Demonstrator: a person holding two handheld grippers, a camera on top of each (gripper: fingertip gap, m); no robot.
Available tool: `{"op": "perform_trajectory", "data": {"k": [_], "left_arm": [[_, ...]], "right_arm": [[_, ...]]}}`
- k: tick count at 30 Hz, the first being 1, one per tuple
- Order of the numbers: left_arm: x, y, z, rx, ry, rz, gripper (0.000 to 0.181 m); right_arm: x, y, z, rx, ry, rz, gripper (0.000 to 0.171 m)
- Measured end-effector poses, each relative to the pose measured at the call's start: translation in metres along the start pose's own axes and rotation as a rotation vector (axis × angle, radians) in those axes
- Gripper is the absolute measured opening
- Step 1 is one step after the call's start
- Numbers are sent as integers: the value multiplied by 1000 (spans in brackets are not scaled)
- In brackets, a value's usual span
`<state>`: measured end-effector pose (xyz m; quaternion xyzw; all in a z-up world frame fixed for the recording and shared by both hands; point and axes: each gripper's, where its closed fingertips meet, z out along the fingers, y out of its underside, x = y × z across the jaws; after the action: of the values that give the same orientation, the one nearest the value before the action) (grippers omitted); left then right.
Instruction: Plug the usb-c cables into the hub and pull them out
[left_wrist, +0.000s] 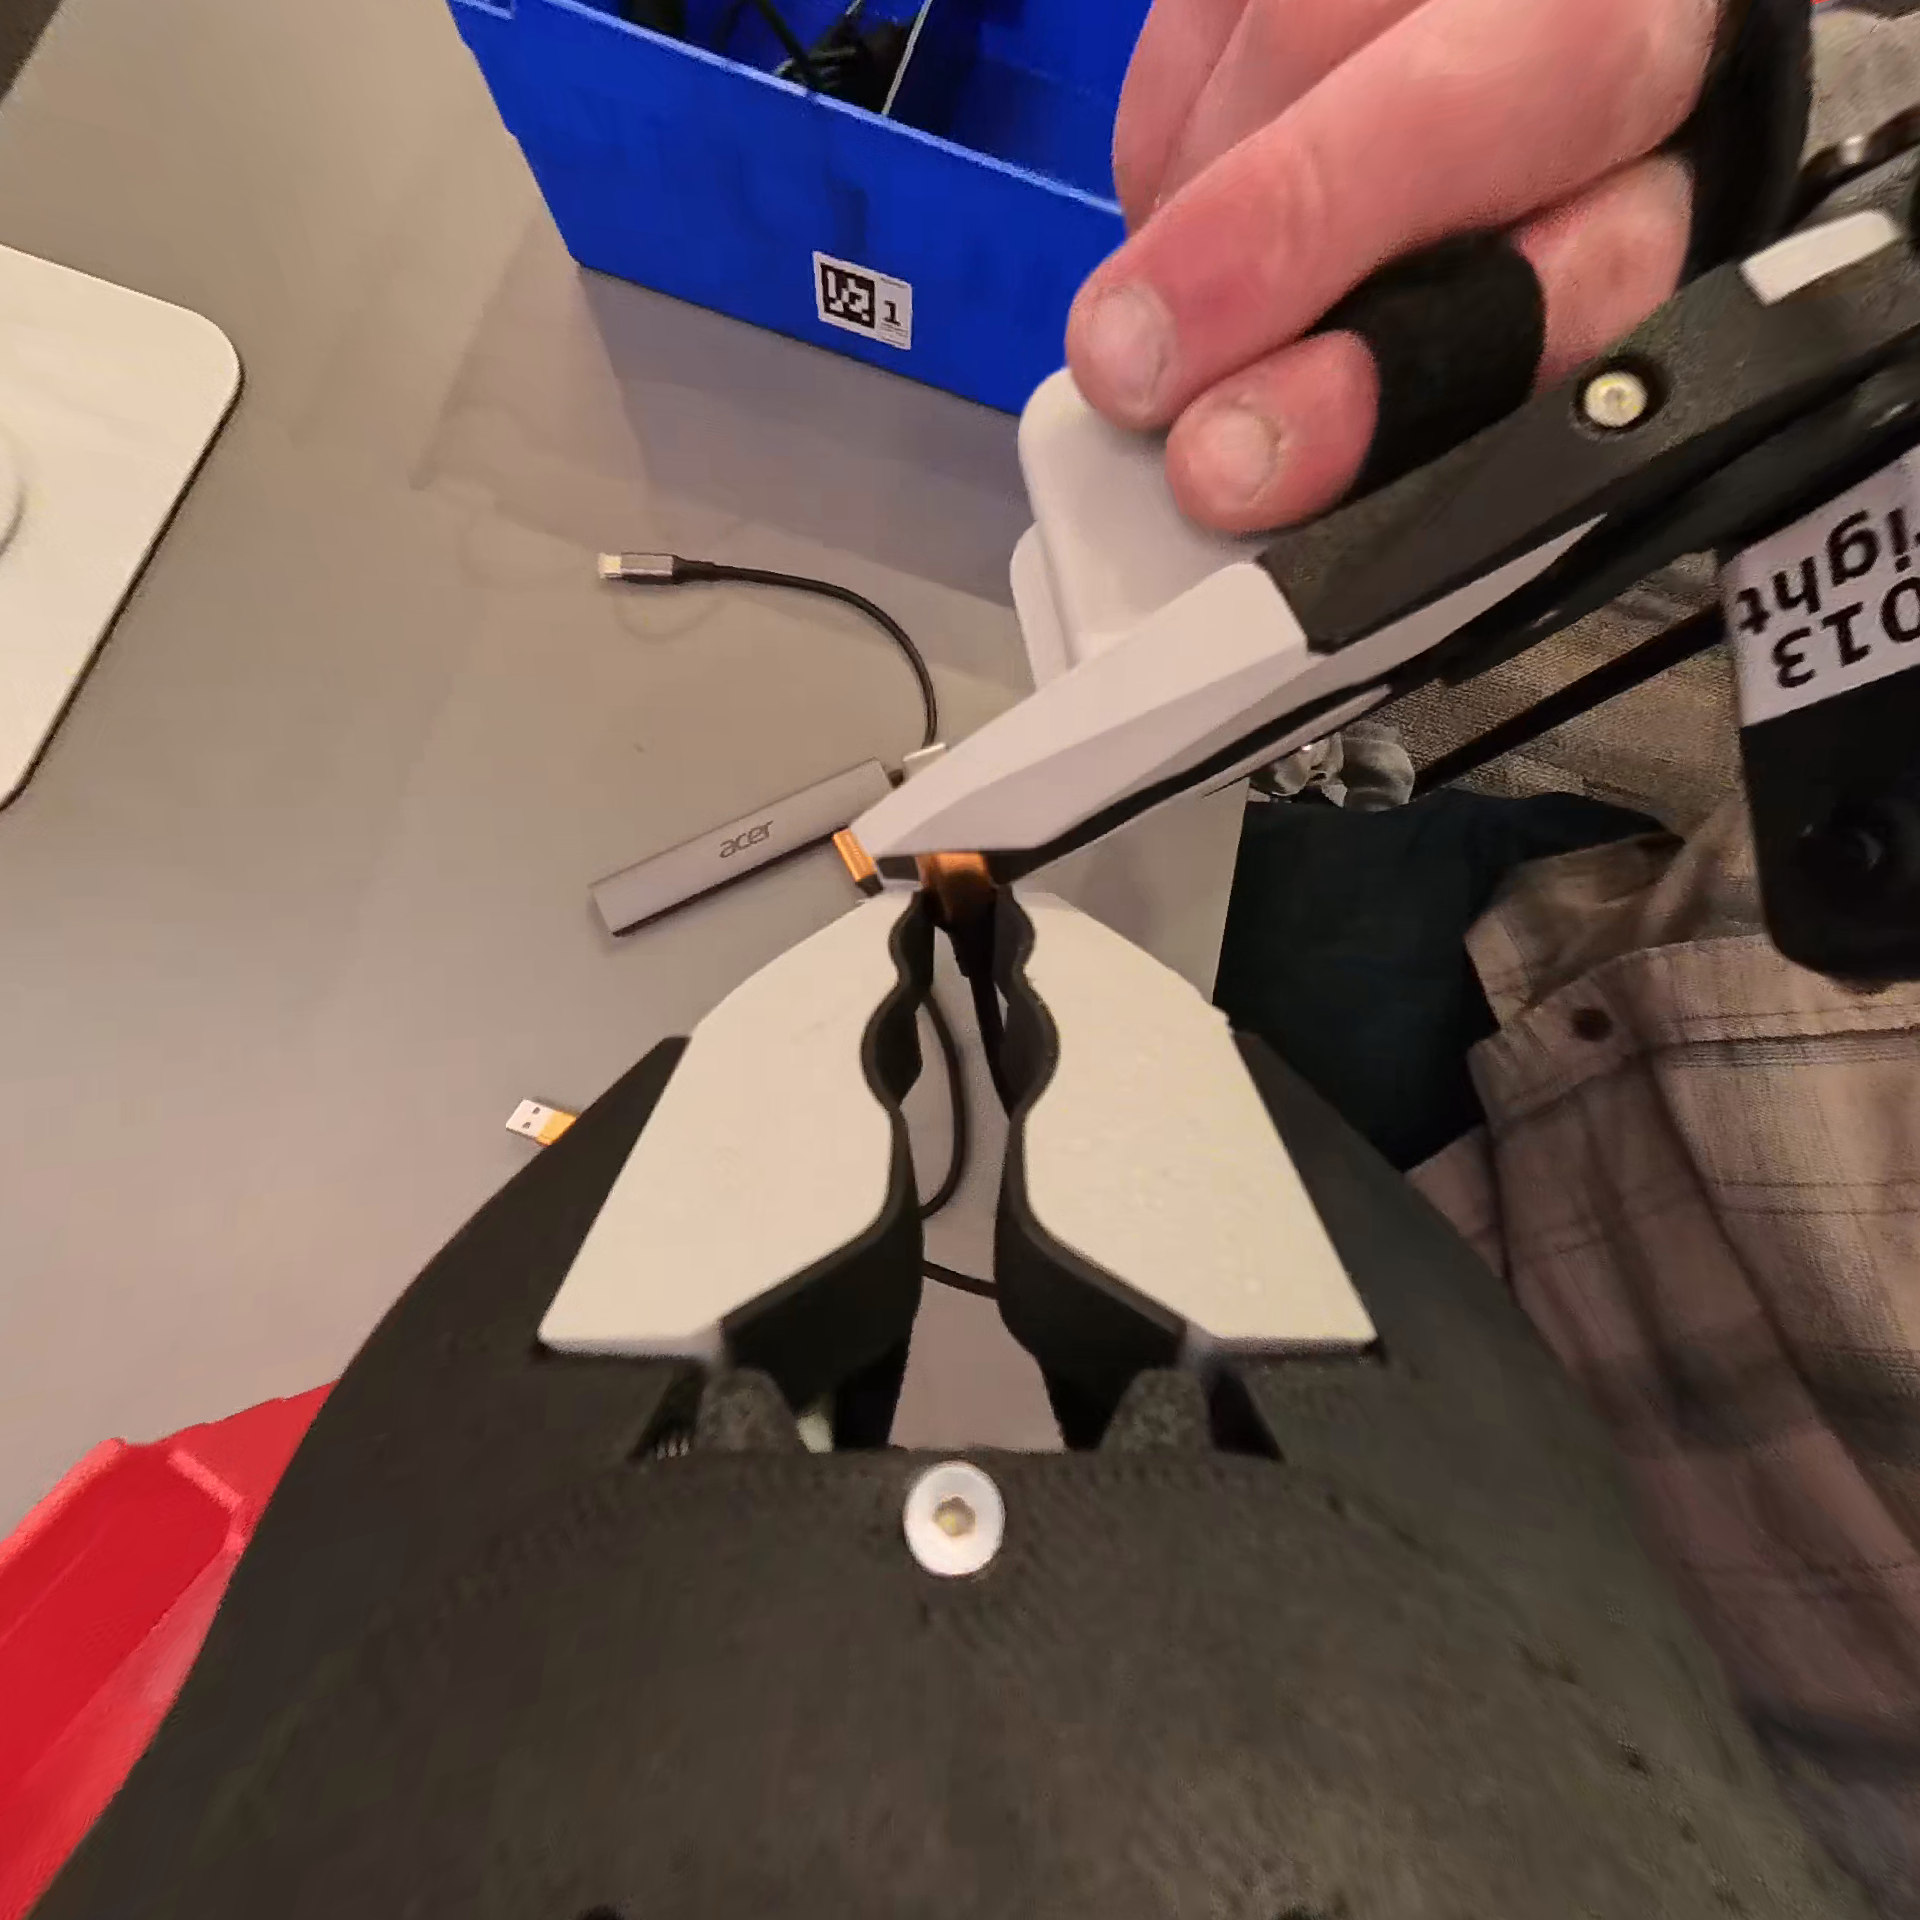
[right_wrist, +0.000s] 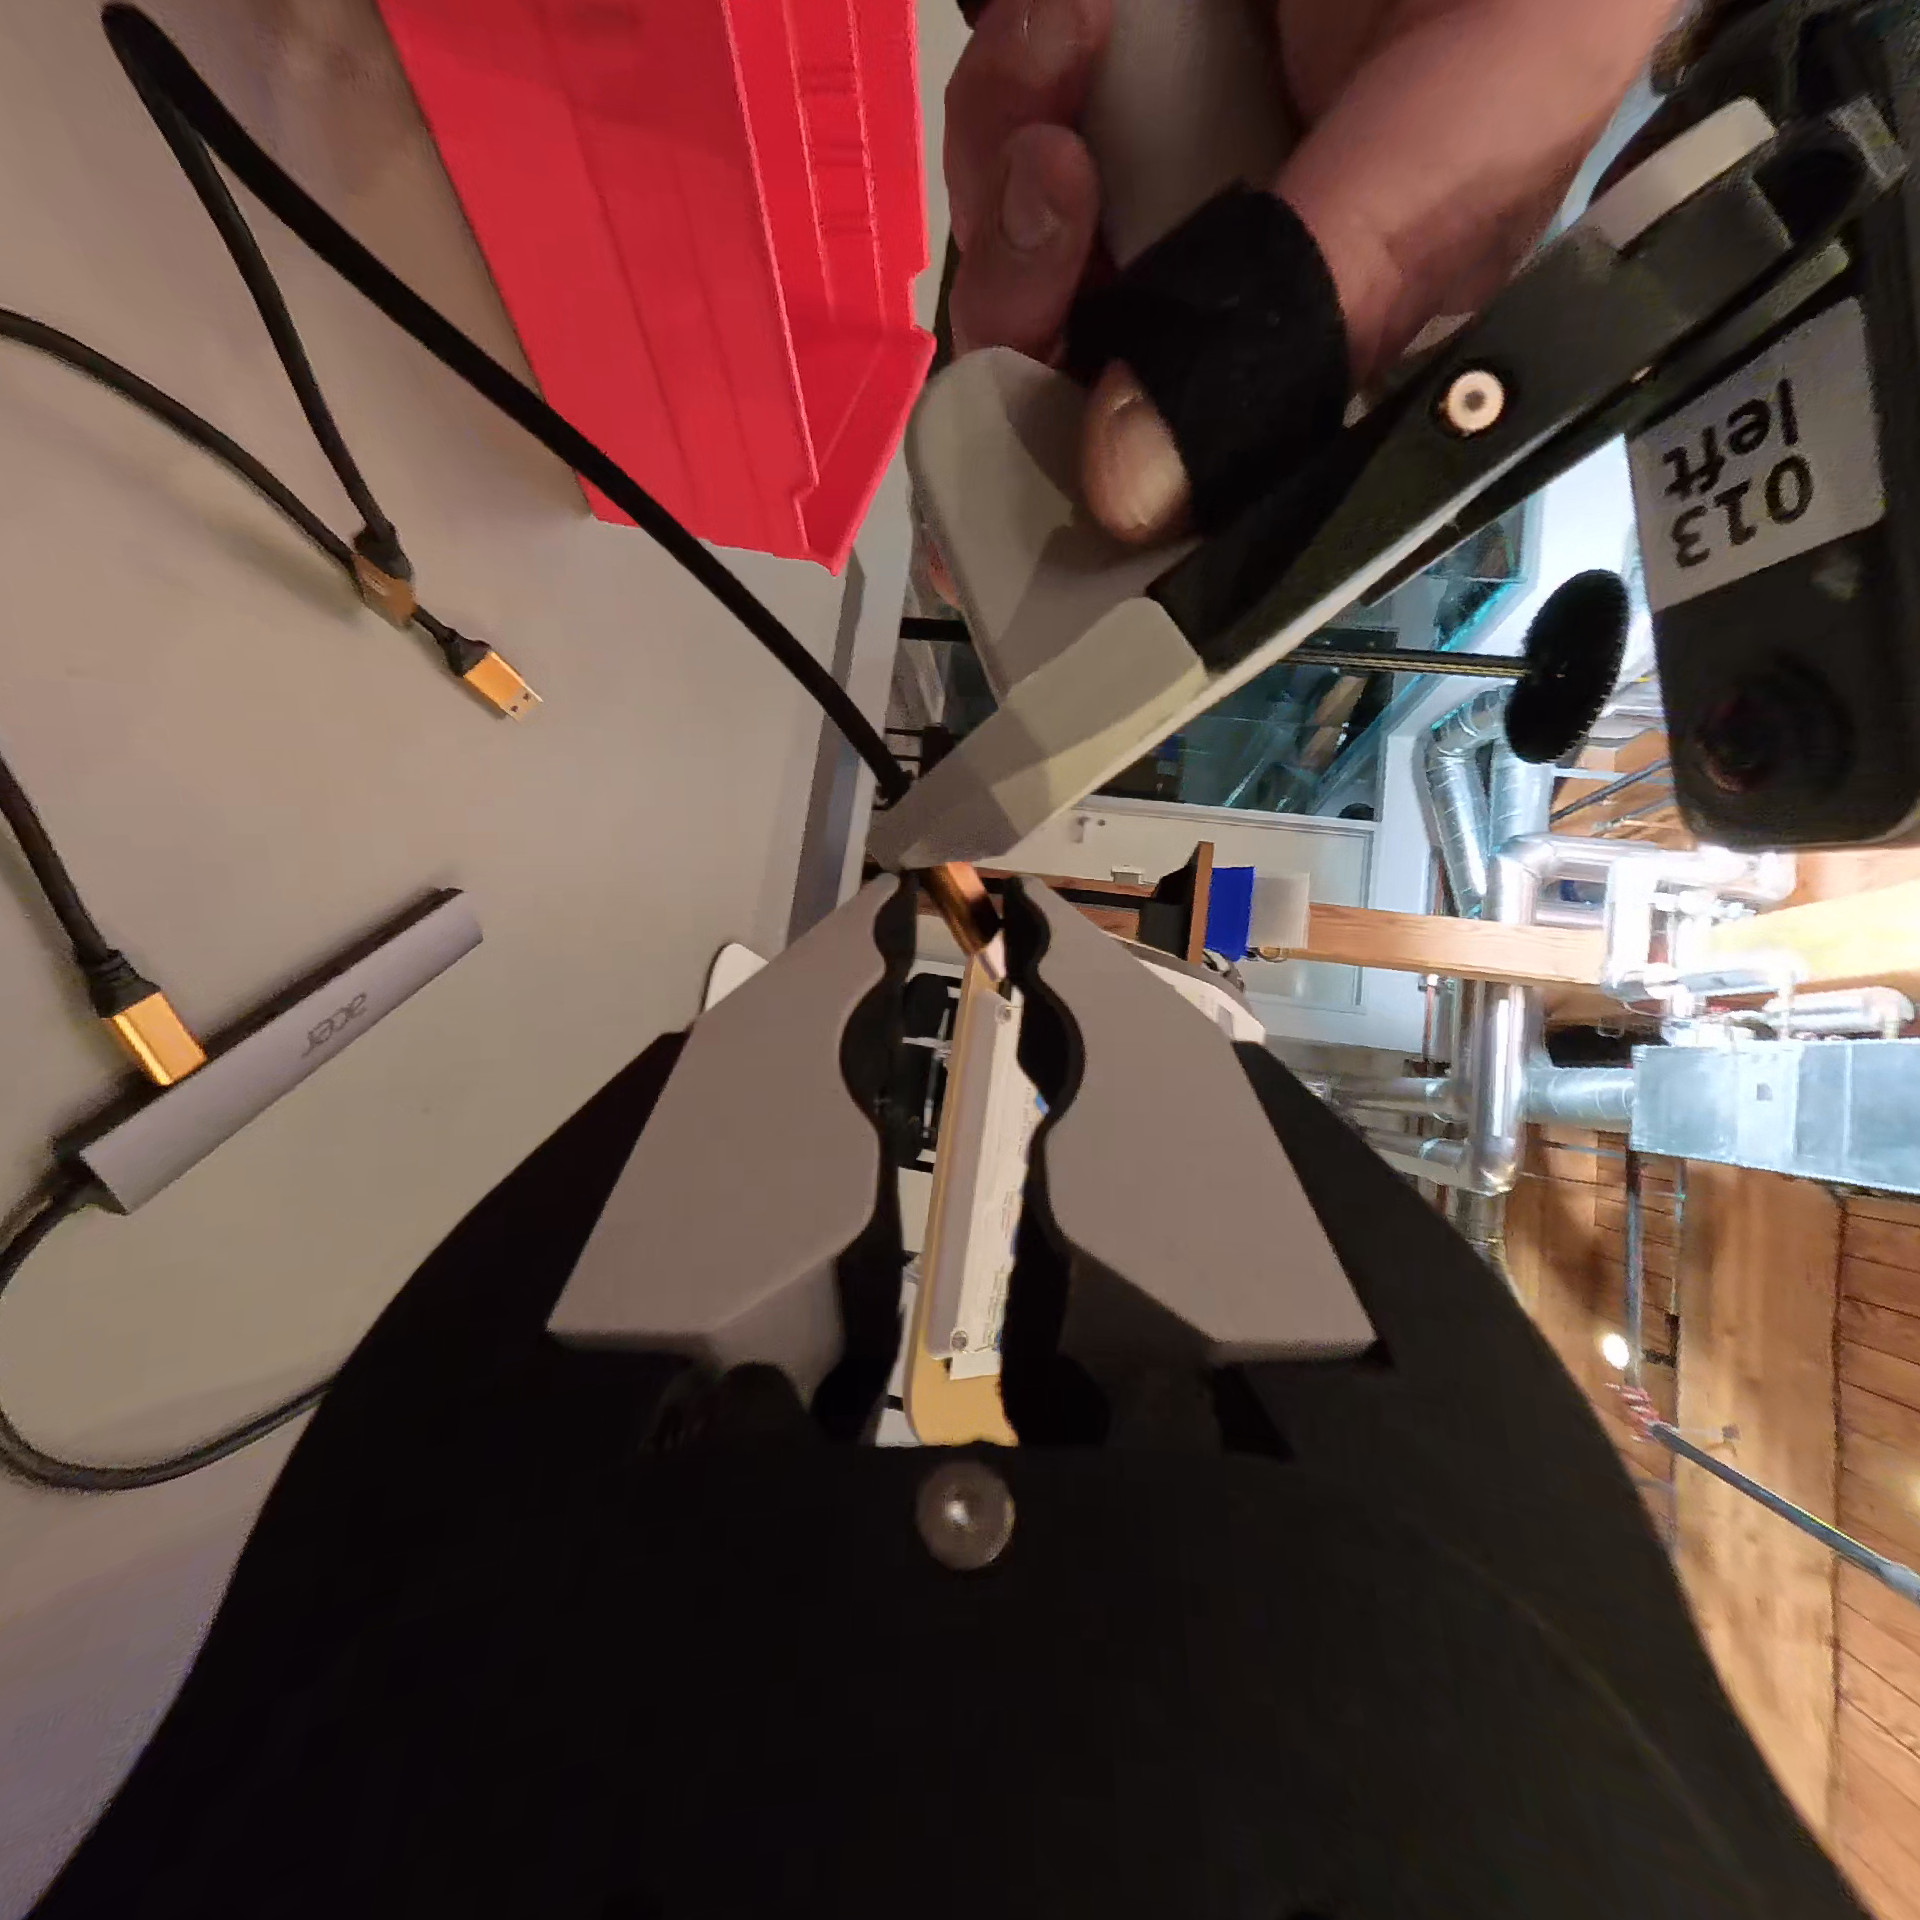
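Observation:
A grey USB hub (left_wrist: 707, 857) lies on the grey table, and one orange-shelled plug (right_wrist: 156, 1029) sits in its long side. My left gripper (left_wrist: 961, 904) is shut on a second orange plug (left_wrist: 954, 878) just above the table near the hub; its black cable (left_wrist: 935, 1091) runs back between the fingers. My right gripper (right_wrist: 961, 904) comes in from the right, and its tips close on the same plug (right_wrist: 961, 914). In the right wrist view the left gripper (right_wrist: 914, 831) pinches the plug where the cable (right_wrist: 520, 395) enters it. The hub (right_wrist: 312, 1039) lies to the left.
The hub's own lead ends in a silver plug (left_wrist: 639, 566) behind it. A loose gold plug (right_wrist: 499, 686) lies on the table. A blue bin (left_wrist: 727, 156) stands at the back, a red bin (right_wrist: 707, 260) at the left gripper's side, and a white pad (left_wrist: 94, 468) at far left. The grippers are tip to tip, or close to it.

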<state>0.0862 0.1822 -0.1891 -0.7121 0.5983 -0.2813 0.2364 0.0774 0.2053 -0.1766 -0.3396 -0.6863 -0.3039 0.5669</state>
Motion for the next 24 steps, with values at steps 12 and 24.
{"op": "perform_trajectory", "data": {"k": [12, 24], "left_arm": [[-10, -24, 0, 186, -164, 87, 11], [-9, -49, -13, 591, -183, -14, 16]], "right_arm": [[4, 23, -2, -42, -29, 428, 3], [15, 21, -5, 14, 16, 713, 2]]}}
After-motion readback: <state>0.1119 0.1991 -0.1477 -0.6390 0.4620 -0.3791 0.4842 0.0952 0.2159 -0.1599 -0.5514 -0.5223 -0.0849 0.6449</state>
